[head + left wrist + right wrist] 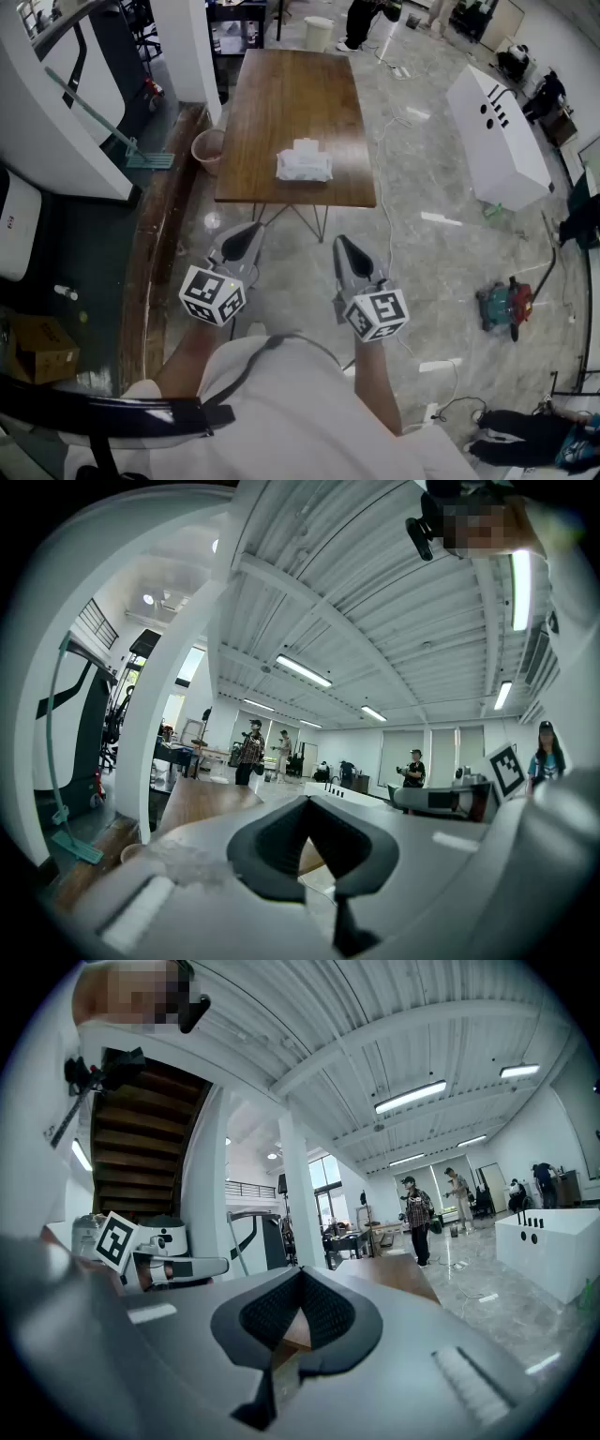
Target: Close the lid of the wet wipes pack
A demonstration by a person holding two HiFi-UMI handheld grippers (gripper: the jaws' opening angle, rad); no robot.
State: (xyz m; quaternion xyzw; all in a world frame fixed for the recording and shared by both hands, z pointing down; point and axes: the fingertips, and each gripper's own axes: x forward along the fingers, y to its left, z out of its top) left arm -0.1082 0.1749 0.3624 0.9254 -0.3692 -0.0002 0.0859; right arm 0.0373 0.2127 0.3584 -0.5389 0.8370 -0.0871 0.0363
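Observation:
The wet wipes pack [303, 166] is a white soft pack lying near the front edge of the brown wooden table [281, 94]. A white flap [307, 145] sticks up at its far side. Both grippers hang over the floor in front of the table, well short of the pack. My left gripper [246, 236] points towards the table's near left corner, with its jaws together and nothing between them. My right gripper [344, 246] is beside it, also shut and empty. In the gripper views the left gripper [307, 803] and right gripper [302, 1274] show closed tips; the pack is hidden there.
A pink bucket [208, 147] stands at the table's left side. A long white cabinet [497, 136] is to the right, and a red and green machine [506, 305] sits on the floor. Cables run across the tiles. A cardboard box [42, 347] is at lower left.

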